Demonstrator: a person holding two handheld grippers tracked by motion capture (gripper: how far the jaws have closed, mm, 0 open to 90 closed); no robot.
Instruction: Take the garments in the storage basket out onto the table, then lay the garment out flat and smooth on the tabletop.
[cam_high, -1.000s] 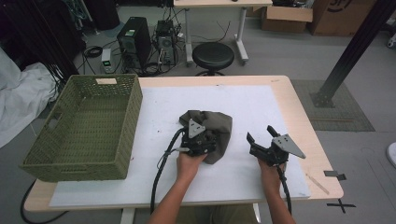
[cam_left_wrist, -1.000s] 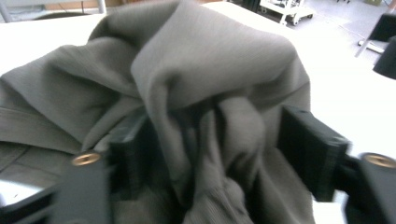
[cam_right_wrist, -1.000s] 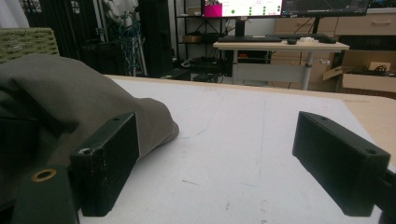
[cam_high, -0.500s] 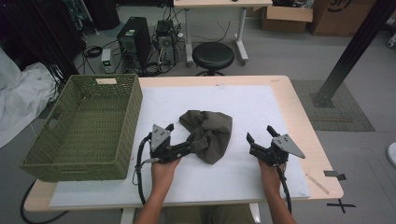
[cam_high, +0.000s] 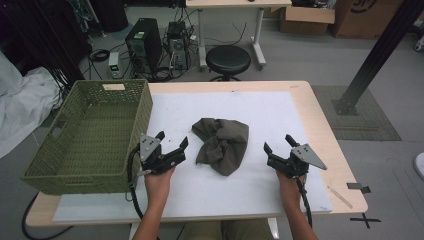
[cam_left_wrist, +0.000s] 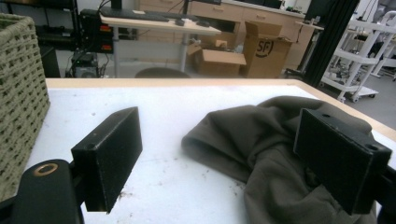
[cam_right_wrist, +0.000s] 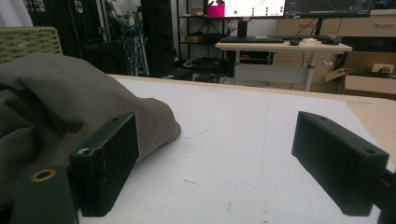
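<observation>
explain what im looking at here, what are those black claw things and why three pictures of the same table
A person sits at a table holding a tool in each hand: a hand-held gripper with two black jaws. The left hand-held gripper and the right hand-held gripper are both open and hold nothing.

The high view looks down from above the person. The other two come from small cameras riding on each tool, looking along its own jaws.

On the white sheet lies a crumpled olive-grey cloth between the two tools. A green woven basket stands at the left edge.
</observation>
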